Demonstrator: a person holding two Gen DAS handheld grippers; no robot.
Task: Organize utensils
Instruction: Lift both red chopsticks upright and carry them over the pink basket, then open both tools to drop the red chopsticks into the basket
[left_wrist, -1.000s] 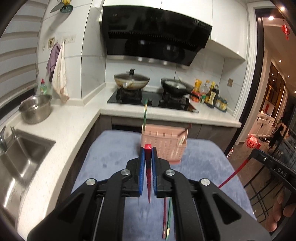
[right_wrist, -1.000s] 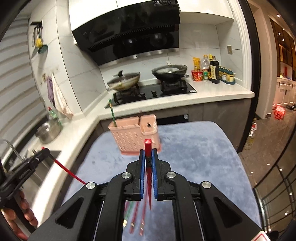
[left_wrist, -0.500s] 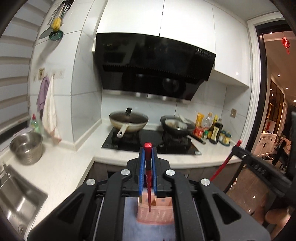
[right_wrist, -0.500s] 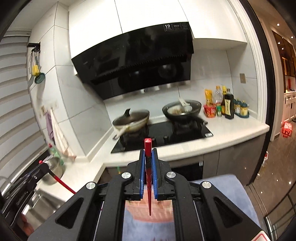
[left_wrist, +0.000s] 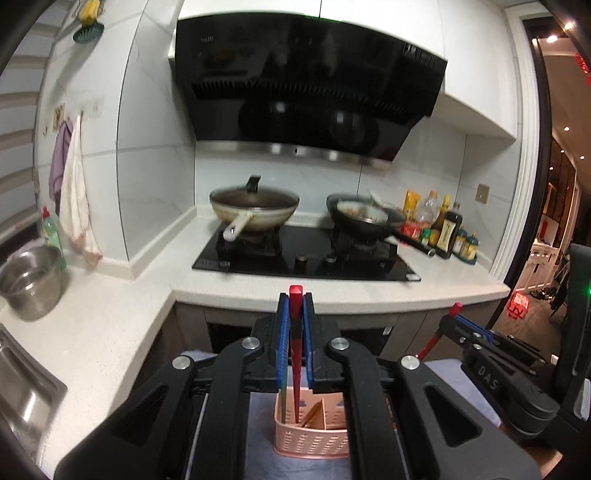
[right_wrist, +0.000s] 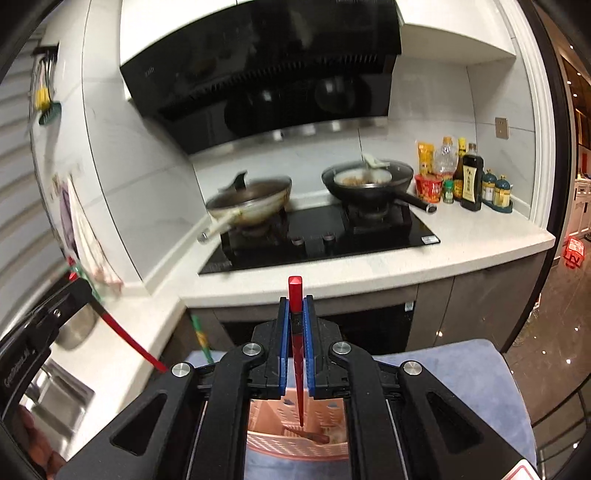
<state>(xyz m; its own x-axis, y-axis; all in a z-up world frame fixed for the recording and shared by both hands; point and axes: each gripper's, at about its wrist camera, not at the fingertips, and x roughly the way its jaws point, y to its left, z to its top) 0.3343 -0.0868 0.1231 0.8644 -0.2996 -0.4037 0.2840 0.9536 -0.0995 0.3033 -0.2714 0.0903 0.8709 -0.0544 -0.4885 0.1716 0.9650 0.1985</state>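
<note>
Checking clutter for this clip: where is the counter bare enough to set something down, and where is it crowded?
Bare: the white counter between the steel pot and the stove, and the strip in front of the stove. Crowded: the bottles right of the stove, and the pink basket.

Red chopstick (left_wrist: 295, 343); pink perforated basket (left_wrist: 312, 437); blue-grey cloth (right_wrist: 461, 373); black hob (left_wrist: 303, 254).
</note>
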